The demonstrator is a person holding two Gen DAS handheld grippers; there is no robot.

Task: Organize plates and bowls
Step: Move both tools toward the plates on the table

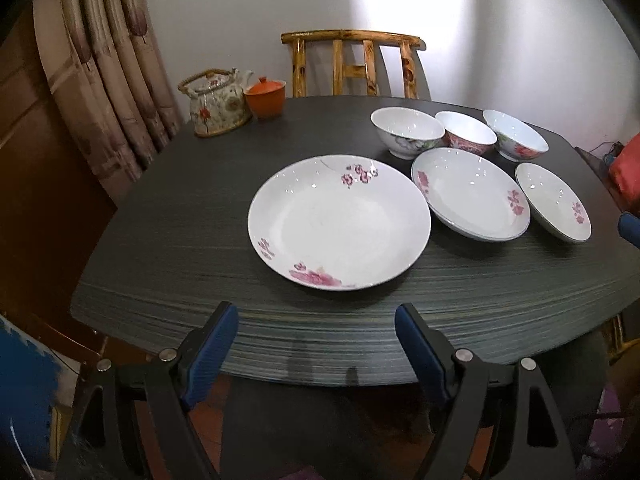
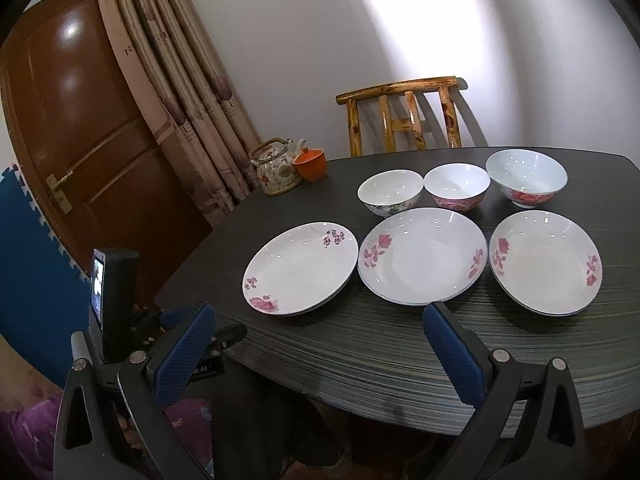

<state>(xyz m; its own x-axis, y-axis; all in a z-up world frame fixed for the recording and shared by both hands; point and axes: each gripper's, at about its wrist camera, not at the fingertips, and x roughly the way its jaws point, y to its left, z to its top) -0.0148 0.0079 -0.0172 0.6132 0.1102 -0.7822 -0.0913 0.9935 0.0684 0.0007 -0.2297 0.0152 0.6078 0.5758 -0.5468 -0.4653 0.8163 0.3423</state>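
Both claws stand wide open and hold nothing: the left claw (image 1: 316,332) hangs over the near edge of the dark bench (image 1: 180,240), the right claw (image 2: 320,332) likewise at the bench's six o'clock side. Three plates lie in a row across the bench: the left plate (image 2: 300,268) at nine o'clock, the middle plate (image 2: 422,256) at the centre, the right plate (image 2: 546,262) at three o'clock. Behind them, toward twelve o'clock, three bowls stand upright in a row: the left bowl (image 2: 390,192), the pink bowl (image 2: 456,186) and the right bowl (image 2: 526,178). At about ten o'clock a floral teapot (image 2: 278,168) stands just beside an orange lidded cup (image 2: 310,164). A wooden chair (image 2: 404,116) stands beyond the bench at twelve o'clock.
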